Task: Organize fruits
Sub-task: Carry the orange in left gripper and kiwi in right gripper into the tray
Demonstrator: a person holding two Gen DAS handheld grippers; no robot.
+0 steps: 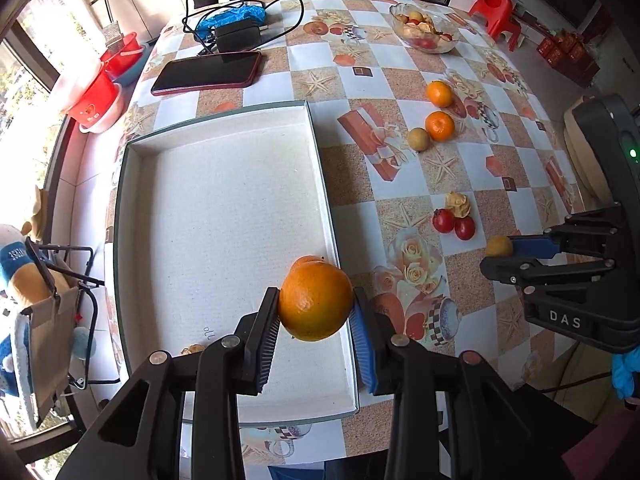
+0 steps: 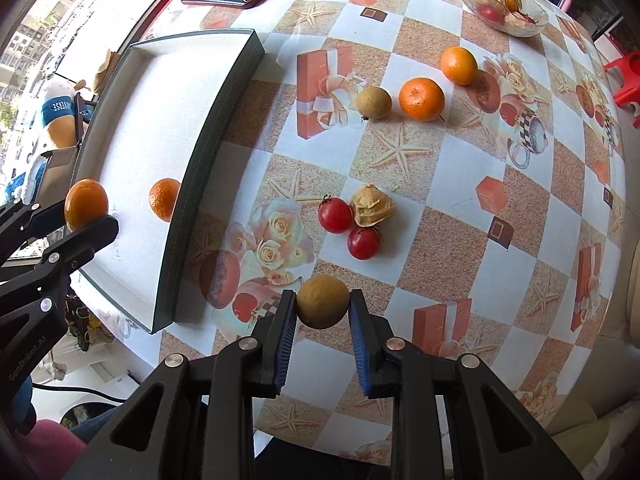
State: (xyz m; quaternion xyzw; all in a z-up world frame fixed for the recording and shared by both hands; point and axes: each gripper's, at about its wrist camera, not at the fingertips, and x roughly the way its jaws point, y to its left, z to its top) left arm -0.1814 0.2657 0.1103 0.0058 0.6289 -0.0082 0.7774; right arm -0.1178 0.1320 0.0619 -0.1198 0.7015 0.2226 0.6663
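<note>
Left gripper [image 1: 316, 312] pinches orange [image 1: 315, 300] above near right corner of white tray [image 1: 224, 200]; best lowered beside second orange [image 2: 164, 199] already inside before release (round fruit rolls). Right gripper [image 2: 323, 308] jaws narrow, clamping small brown fruit [image 2: 323, 306] just over tablecloth [image 2: 440, 200], right of tray. Tomatoes [image 2: 348, 228], oranges farther away on table.

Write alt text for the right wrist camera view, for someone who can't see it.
The right gripper pinches a small brown-green fruit above a patterned tablecloth. Ahead lie two red fruits, a papery husk, two oranges and another brownish fruit. At left, the left gripper holds an orange over a white tray.
</note>
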